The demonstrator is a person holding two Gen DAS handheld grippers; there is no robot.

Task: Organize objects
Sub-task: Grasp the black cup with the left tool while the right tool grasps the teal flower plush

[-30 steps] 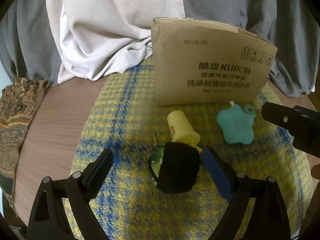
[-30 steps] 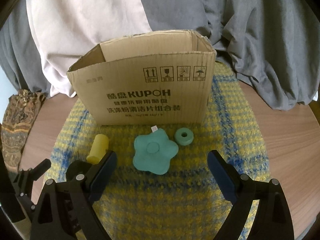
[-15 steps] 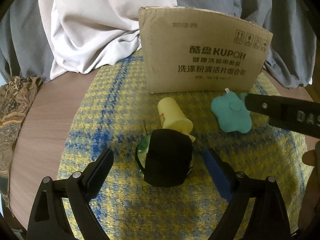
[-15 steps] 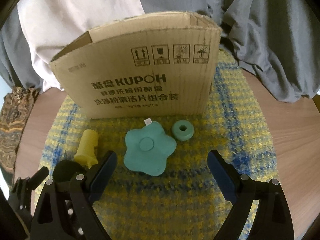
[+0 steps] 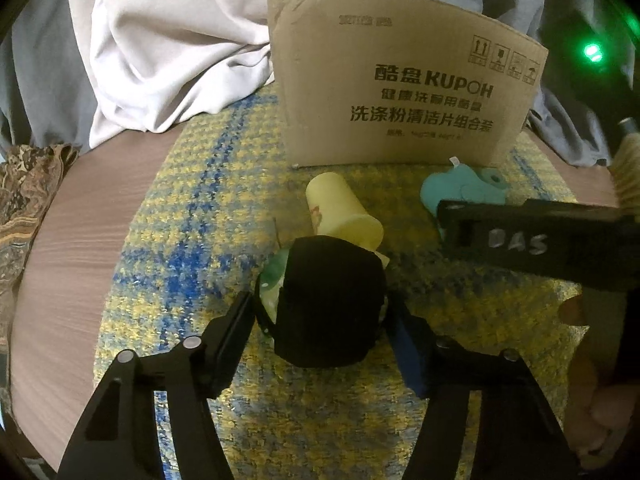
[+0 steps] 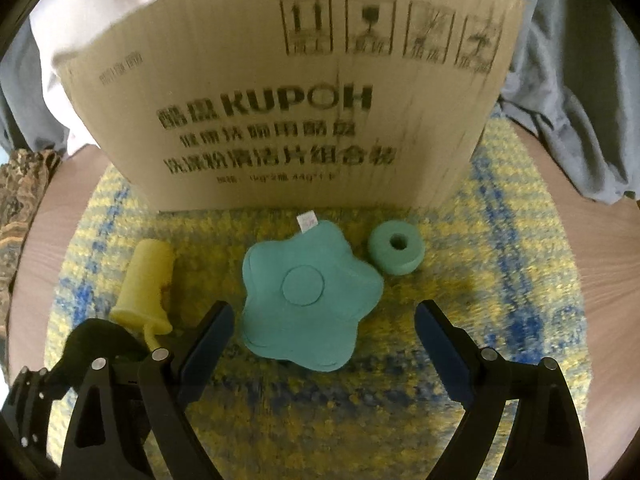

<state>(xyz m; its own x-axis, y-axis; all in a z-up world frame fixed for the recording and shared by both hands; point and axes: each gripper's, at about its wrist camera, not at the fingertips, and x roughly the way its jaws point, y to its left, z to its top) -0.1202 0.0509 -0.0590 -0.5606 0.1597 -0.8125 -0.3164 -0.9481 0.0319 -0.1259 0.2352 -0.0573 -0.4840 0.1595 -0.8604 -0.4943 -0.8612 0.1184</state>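
Both pairs of tongs have pushed in closer since half a second ago; the cardboard box (image 6: 288,108) now fills the top of the right wrist view. Low in the left wrist view, the left tongs (image 5: 324,330) have narrowed around the black object (image 5: 330,300), and their fingers sit right against its sides, though I cannot tell whether they actually press it. A green piece peeks out at its left edge. Just above it in the frame lies the yellow cup (image 5: 342,212) on its side, touching the black object. Further right, the right tongs' arm crosses in front of the teal star cushion (image 5: 452,190).

In the right wrist view, the right tongs (image 6: 324,344) gape wide, with the cushion (image 6: 304,292) lying partly between their fingers, apart from both. Right of it sits the teal ring (image 6: 396,248), near the box's foot. Everything rests on the yellow and blue mat (image 6: 500,264) on the table (image 6: 600,280).
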